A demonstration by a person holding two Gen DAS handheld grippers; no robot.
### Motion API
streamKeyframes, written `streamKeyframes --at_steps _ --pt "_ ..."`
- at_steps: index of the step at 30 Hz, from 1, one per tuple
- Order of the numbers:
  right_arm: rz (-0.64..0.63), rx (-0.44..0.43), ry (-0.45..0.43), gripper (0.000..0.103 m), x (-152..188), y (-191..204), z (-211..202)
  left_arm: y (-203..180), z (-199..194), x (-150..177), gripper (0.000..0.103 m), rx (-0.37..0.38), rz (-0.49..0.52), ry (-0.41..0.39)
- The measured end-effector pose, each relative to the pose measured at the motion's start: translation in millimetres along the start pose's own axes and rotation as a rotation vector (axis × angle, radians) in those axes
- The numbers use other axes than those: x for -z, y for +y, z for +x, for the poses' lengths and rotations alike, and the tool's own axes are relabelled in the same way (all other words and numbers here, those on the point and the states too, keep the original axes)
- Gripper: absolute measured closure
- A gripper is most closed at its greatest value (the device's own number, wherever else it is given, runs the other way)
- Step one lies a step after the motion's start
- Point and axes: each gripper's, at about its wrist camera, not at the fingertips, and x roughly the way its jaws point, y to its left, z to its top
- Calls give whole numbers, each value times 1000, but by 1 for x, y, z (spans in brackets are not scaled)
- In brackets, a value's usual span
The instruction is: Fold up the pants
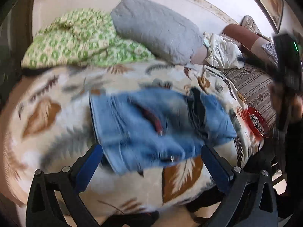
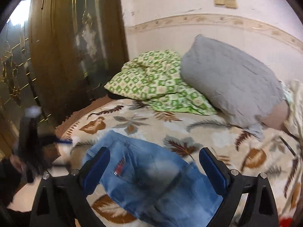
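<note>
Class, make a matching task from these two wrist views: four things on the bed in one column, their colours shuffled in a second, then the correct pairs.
Things:
1. pants
2. pillow
3. quilt
4. bowl

Colours:
A. green and cream check
B. red
C. faded blue
D. grey

Pairs: 1-C, 2-D, 3-A, 4-B

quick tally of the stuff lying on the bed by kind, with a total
jeans: 1
pillows: 2, one grey, one green patterned
red bowl: 1, at the bed's edge
crumpled white cloth: 1
leaf-print blanket: 1, under it all
total: 6
</note>
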Motion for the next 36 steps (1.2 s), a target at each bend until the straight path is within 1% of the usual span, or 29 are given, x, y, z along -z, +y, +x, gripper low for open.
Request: streamKeyframes --at_steps 1,2,4,7,9,11,13,16,18,19,21,23,25,28,30,32,33,34,35,36 --pt "-4 -37 28 5 -11 4 13 7 8 11 0 28 -52 5" --pt "-5 -54 48 4 -17 6 19 12 13 19 0 45 -87 7" --pt "-11 -91 105 3 -31 14 44 23 22 32 0 56 -165 -24" --pt "-10 -144 236 3 -47 28 92 37 33 46 0 86 -260 -67" --pt "-9 -161 302 3 -52 35 117 48 42 56 0 93 -344 -99" --pt "-23 -165 379 3 -56 48 149 55 48 62 0 104 -394 -113" --pt "-58 -177 437 3 -59 62 174 60 54 64 0 103 -414 -122" --pt "-124 -189 527 3 -61 87 209 64 66 65 0 130 -446 -128" --pt "-168 -190 581 3 -63 105 235 67 68 67 0 138 -462 -157" --pt "-183 -194 603 3 -63 113 246 69 69 68 0 156 -480 -181" --pt "-195 -197 639 3 -64 122 263 74 72 68 0 175 -511 -214" --pt "-197 -199 678 3 -63 129 282 76 73 67 0 177 -538 -240" --pt "-195 -199 721 3 -59 134 302 73 76 64 0 157 -527 -249" --pt "-223 -167 779 3 -51 140 324 65 79 62 0 109 -488 -257" --pt "-259 -139 817 3 -46 145 340 65 78 63 0 106 -483 -262" --pt "-295 -113 840 5 -42 149 349 67 76 64 0 118 -489 -266" --pt "-314 -101 853 7 -41 150 353 68 76 64 0 122 -493 -268" --pt "-335 -88 873 16 -39 152 359 68 75 65 0 124 -496 -271" --pt "-350 -72 892 26 -37 153 364 68 75 64 0 124 -496 -271" --pt "-363 -66 902 30 -36 154 366 68 75 64 0 121 -496 -269"
